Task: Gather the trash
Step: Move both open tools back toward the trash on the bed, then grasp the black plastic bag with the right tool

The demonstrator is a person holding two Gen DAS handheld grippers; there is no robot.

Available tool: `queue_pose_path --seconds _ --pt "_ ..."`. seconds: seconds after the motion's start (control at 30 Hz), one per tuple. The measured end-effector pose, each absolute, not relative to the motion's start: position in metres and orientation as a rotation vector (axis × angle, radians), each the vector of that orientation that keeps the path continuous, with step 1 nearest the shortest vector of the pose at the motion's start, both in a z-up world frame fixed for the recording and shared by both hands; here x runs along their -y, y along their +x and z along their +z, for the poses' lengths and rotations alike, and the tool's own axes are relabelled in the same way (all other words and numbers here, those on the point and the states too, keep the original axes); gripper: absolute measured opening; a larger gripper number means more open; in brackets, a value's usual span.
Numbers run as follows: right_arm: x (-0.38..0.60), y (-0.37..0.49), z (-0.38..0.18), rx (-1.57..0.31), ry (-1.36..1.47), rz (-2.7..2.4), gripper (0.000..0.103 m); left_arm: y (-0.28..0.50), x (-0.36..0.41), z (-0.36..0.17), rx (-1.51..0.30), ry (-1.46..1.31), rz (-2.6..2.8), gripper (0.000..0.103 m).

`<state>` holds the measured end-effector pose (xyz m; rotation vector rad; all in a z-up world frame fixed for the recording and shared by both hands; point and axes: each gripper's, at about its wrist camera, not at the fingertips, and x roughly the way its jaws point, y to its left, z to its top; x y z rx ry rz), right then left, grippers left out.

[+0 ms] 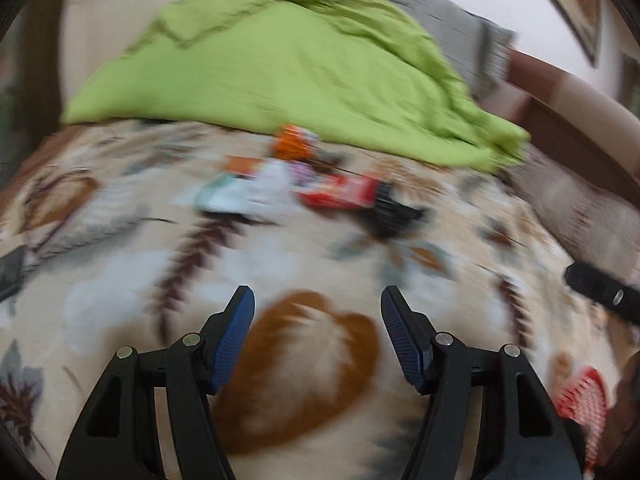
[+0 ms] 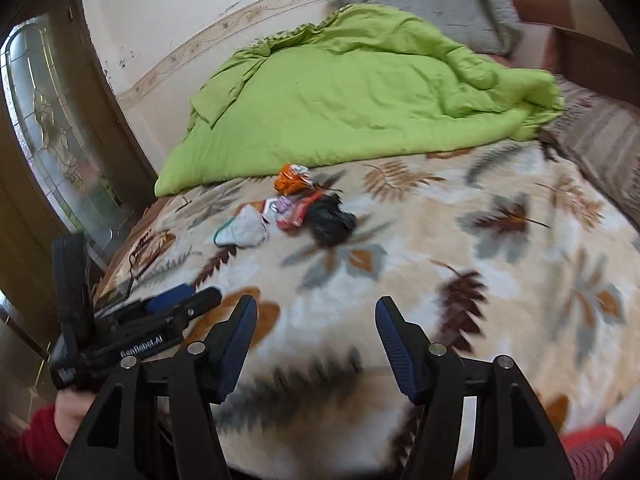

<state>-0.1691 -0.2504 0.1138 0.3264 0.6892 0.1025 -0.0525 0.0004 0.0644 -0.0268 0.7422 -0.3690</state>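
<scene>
A small heap of trash lies on the leaf-patterned blanket [image 2: 440,240]: an orange wrapper [image 2: 291,179], a white crumpled piece [image 2: 245,231], a red wrapper [image 2: 298,213] and a black bag [image 2: 331,220]. The left wrist view is blurred but shows the orange wrapper [image 1: 294,143], the white piece [image 1: 248,196], the red wrapper [image 1: 340,194] and the black bag [image 1: 394,212]. My left gripper [image 1: 318,304] is open and empty, well short of the heap. My right gripper [image 2: 316,312] is open and empty, also short of it. The left gripper also shows in the right wrist view [image 2: 176,304].
A green duvet [image 2: 360,92] lies bunched behind the trash, with a grey pillow [image 2: 432,0] beyond it. A striped cushion [image 2: 600,140] sits at the right edge. A door with patterned glass [image 2: 52,128] stands at the left.
</scene>
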Motion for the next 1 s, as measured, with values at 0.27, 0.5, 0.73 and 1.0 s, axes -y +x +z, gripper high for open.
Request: queue_pose_path --seconds 0.27,0.5,0.73,1.0 --pt "0.246 -0.050 0.078 -0.761 0.445 0.062 0.070 -0.018 -0.035 0.043 -0.775 -0.094 -0.221 0.065" --pt "0.252 0.025 0.037 -0.789 0.534 -0.004 0.065 -0.006 -0.040 0.040 -0.801 -0.152 -0.246 0.065" --pt "0.260 0.020 0.028 -0.748 0.543 0.002 0.009 0.021 -0.036 0.044 -0.780 -0.184 -0.283 0.073" --pt "0.262 -0.067 0.055 -0.669 0.619 0.059 0.009 0.097 -0.037 0.037 -0.796 -0.233 -0.287 0.073"
